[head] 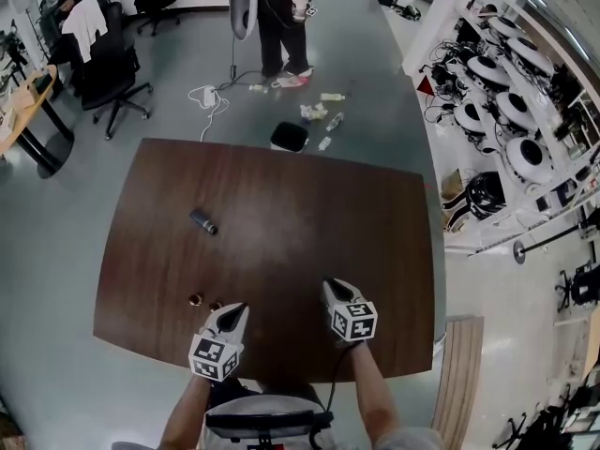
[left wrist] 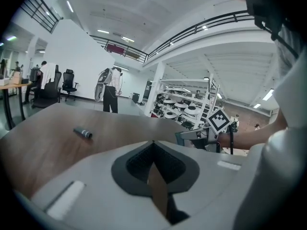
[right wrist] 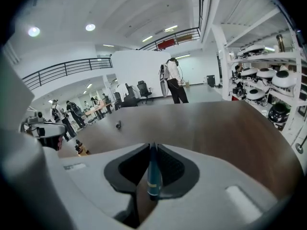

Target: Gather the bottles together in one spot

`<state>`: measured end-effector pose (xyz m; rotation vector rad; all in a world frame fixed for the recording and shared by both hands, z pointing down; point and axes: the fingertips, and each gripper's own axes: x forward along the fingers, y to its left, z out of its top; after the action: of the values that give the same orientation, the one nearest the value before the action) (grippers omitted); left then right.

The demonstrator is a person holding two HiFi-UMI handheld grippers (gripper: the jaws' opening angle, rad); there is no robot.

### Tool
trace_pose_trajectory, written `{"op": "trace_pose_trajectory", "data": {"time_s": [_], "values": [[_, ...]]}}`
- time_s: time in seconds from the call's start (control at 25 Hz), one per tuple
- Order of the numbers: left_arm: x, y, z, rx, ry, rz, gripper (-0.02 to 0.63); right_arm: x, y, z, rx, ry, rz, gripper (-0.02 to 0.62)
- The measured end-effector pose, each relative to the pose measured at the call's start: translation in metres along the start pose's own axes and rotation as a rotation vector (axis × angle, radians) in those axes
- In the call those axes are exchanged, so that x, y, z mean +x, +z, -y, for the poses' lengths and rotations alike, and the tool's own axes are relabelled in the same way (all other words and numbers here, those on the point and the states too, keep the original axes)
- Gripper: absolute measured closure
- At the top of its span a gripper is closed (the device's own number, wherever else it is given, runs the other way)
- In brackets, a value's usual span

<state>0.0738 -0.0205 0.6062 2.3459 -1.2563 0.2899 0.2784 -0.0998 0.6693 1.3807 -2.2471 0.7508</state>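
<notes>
A slim teal bottle [right wrist: 153,176] sits pinched between the closed jaws of the right gripper [right wrist: 152,150], at the near edge of the brown table [head: 281,204]. Two small bottles [head: 195,299] stand just beside the left gripper [head: 236,309], whose jaws meet on nothing. A dark bottle [head: 202,221] lies on its side farther out.

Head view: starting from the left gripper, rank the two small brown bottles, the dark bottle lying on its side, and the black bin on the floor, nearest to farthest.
1. Two small brown bottles: standing at the near edge of the brown wooden table, just ahead of the left gripper; too close together to split.
2. Dark bottle: lying mid-table, left of centre.
3. Black bin: on the floor beyond the far edge.
</notes>
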Motion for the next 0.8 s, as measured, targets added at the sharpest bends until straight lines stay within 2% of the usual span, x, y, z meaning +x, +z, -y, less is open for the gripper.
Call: {"op": "trace_pose_trajectory", "data": {"time_s": [0.4,0.8], "values": [[-0.040,0.002,-0.027,-0.022,0.102,0.051,0.604,-0.012,0.032,-0.105,-0.117,0.223,0.199,0.543],[-0.084,0.001,-0.064,-0.077,0.235,0.106,0.604,0.009,0.026,-0.202,-0.207,0.425,0.219,0.543]]}}
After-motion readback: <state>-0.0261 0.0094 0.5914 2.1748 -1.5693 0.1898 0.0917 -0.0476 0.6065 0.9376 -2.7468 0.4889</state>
